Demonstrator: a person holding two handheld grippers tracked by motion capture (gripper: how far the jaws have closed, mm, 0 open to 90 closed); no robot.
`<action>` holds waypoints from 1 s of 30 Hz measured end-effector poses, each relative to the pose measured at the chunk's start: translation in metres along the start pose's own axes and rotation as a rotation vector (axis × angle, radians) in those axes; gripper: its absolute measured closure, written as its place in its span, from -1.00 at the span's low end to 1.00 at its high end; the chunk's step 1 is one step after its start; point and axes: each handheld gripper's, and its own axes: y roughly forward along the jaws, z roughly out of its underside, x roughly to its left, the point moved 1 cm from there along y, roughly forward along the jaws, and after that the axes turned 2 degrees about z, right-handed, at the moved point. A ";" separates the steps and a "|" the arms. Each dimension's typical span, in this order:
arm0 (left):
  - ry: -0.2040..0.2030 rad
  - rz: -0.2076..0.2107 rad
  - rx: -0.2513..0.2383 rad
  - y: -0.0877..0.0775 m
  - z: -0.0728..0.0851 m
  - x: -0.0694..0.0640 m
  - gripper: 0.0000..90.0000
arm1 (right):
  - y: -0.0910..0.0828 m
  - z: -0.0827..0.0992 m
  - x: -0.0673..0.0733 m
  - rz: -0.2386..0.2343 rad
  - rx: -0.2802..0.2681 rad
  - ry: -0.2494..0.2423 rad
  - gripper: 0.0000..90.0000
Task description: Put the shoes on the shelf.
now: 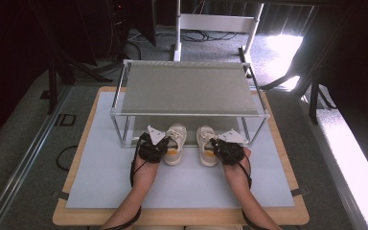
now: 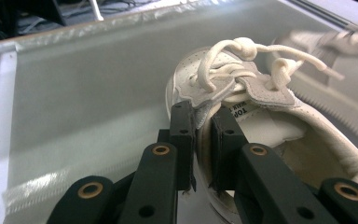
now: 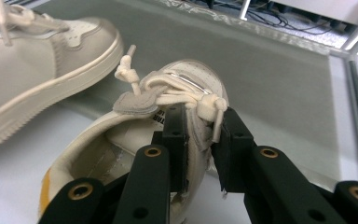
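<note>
A person at a bench point(image 1: 100, 191) grips a pair of cream sneakers, one in each hand-held tool, at the open front of a low metal-framed rack point(image 1: 190, 114). The left tool point(image 1: 153, 146) is closed on the side wall of the left shoe point(image 1: 175, 143) beside its tongue, one jaw inside the collar and one outside, as the left gripper view shows point(image 2: 204, 140). The right tool point(image 1: 226, 149) pinches the right shoe point(image 1: 206, 143) the same way (the knotted lace point(image 3: 205, 105) hangs across its jaws), seen in the right gripper view point(image 3: 200, 144). Both shoes stand side by side, toes pointing into the rack and already over its grey lower mat point(image 3: 270, 79), heels toward the person.

The work in hand appears to be sliding the pair onto that lower shelf. Doing it well likely means keeping each pinch firm on the collar, moving both shoes forward level and together, holding the soles flat so the toes do not catch the mat's edge, and keeping the tools below the upper shelf.

Both forearms reach straight forward from the bench's near edge, roughly parallel, wrists low, hands close to the rack's front rail.
</note>
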 end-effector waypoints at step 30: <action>-0.064 0.110 -0.028 0.024 -0.021 -0.016 0.30 | 0.036 -0.012 0.008 0.008 0.003 0.016 0.34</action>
